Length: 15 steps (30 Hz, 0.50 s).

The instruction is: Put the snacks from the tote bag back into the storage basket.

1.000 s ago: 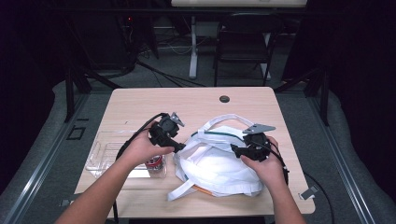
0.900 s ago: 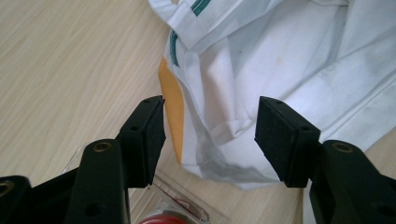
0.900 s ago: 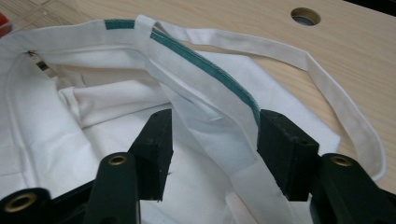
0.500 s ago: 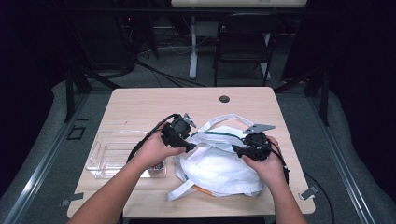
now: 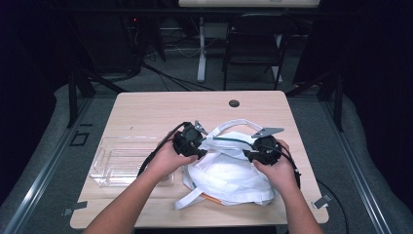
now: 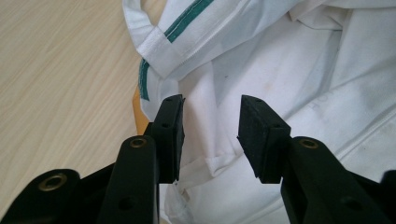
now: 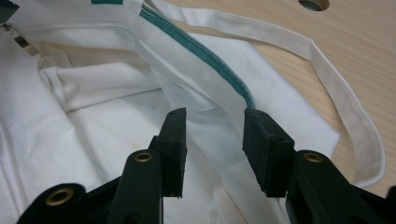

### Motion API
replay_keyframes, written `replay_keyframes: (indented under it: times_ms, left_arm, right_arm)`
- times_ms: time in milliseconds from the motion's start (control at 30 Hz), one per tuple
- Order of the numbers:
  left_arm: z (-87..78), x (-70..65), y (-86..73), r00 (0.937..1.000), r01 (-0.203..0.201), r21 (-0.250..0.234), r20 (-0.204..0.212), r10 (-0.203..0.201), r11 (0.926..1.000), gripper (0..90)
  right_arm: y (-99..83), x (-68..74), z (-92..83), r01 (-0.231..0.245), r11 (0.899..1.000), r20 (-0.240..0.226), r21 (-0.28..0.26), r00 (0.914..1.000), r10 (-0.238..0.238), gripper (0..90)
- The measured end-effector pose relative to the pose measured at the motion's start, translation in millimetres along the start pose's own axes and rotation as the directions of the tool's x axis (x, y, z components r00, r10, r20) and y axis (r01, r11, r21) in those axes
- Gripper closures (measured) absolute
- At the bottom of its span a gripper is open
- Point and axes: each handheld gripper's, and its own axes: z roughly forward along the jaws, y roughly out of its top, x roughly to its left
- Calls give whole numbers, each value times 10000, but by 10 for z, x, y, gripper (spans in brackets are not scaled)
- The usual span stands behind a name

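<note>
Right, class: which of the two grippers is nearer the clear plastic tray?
The left gripper, at the white bag's left edge beside the tray; the right gripper sits across the bag.

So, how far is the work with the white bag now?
Early. Both grippers, left and right, are at the bag's open rim, jaws just closing around the cloth but not yet pinching it. The tray beside it looks empty. Gripping the rim is still left.
</note>
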Motion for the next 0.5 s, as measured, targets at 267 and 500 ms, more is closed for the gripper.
replay_keyframes:
  times_ms: [267, 500]
  left_arm:
    - [60, -39, -17, 9997, 142, 59, 172, -143, 9999, 658]
    - [135, -102, -86, 9989, 342, -65, 321, -339, 9994, 667]
  right_arm:
    - [-7, 34, 10, 95, 9999, 30, -63, 10000, -95, 603]
    - [-31, 85, -28, 94, 9997, 1, -215, 10000, -94, 591]
